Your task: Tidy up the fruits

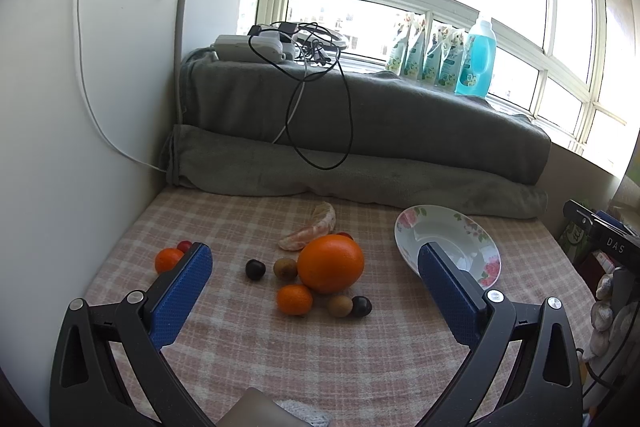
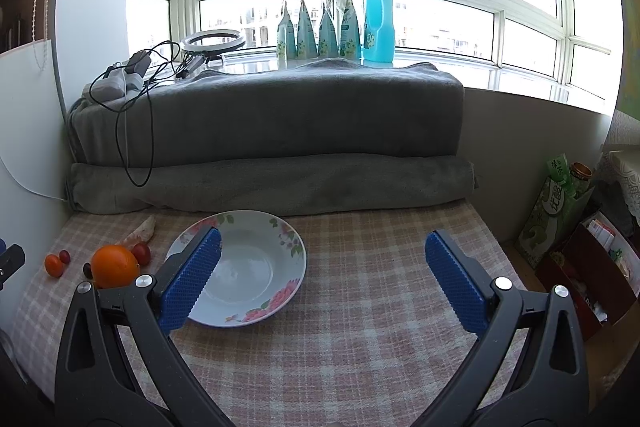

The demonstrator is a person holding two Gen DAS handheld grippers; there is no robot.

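A big orange (image 1: pixel 331 263) lies on the checked cloth among small fruits: a mandarin (image 1: pixel 295 299), two brown kiwis (image 1: pixel 285 268), two dark plums (image 1: pixel 255 269) and peeled orange segments (image 1: pixel 310 229). Another mandarin (image 1: pixel 168 259) and a red cherry tomato (image 1: pixel 184 246) lie at the left. A floral plate (image 1: pixel 444 235) sits empty at the right. My left gripper (image 1: pixel 314 291) is open above the fruits. My right gripper (image 2: pixel 322 277) is open above the cloth, just right of the plate (image 2: pixel 256 267). The big orange also shows in the right wrist view (image 2: pixel 115 265).
Rolled grey blankets (image 1: pixel 360 131) line the far edge, with cables and chargers (image 1: pixel 280 47) on top. Pouches and a blue bottle (image 2: pixel 378 19) stand on the windowsill. A white panel (image 1: pixel 60 107) bounds the left. Boxes and cartons (image 2: pixel 568 227) stand at the right.
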